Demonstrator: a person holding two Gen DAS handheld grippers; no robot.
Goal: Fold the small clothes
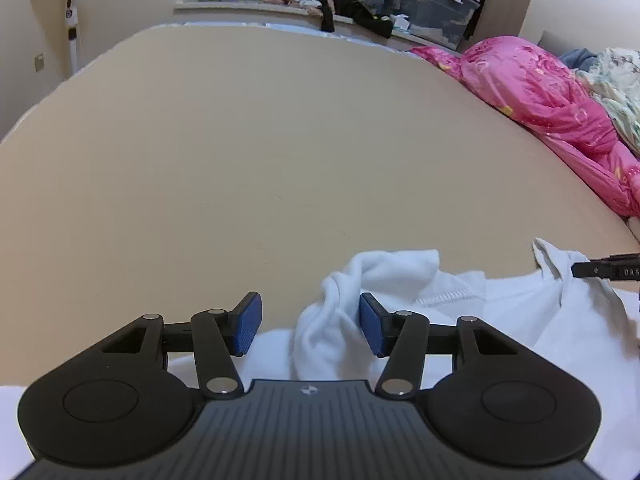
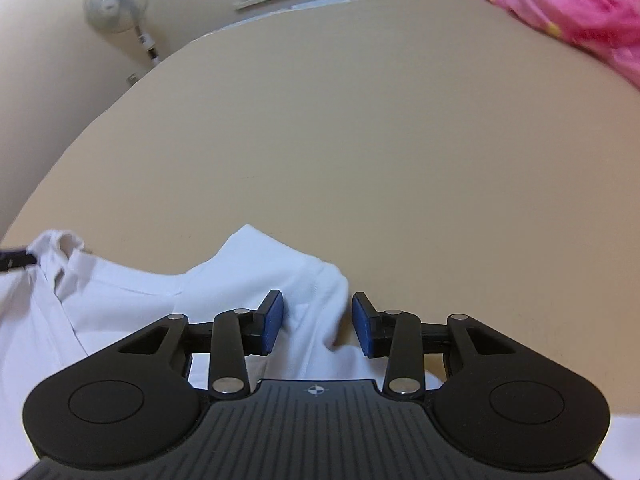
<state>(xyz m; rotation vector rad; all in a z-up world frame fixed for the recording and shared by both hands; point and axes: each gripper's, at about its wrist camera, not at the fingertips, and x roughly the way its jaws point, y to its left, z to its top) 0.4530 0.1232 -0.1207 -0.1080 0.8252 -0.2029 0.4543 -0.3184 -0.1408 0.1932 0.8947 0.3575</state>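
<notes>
- Now both claws stand open over the white garment [image 1: 460,320] at six o'clock on the beige table [image 1: 240,140], gripping nothing.
- Left claw [image 1: 311,326]: a bunched sleeve sits between its pads, seemingly unpressed; best smoothed flat before folding.
- Right claw [image 2: 317,322] straddles a sleeve edge; I'd pinch at the hem.
- Left view alone shows the pink bedding [image 1: 540,92] at two o'clock sharply; right view shows the flat shoulder.

Partial white lettering "DAS" on black right gripper [image 1: 608,270] (cut off at frame edge).
</notes>
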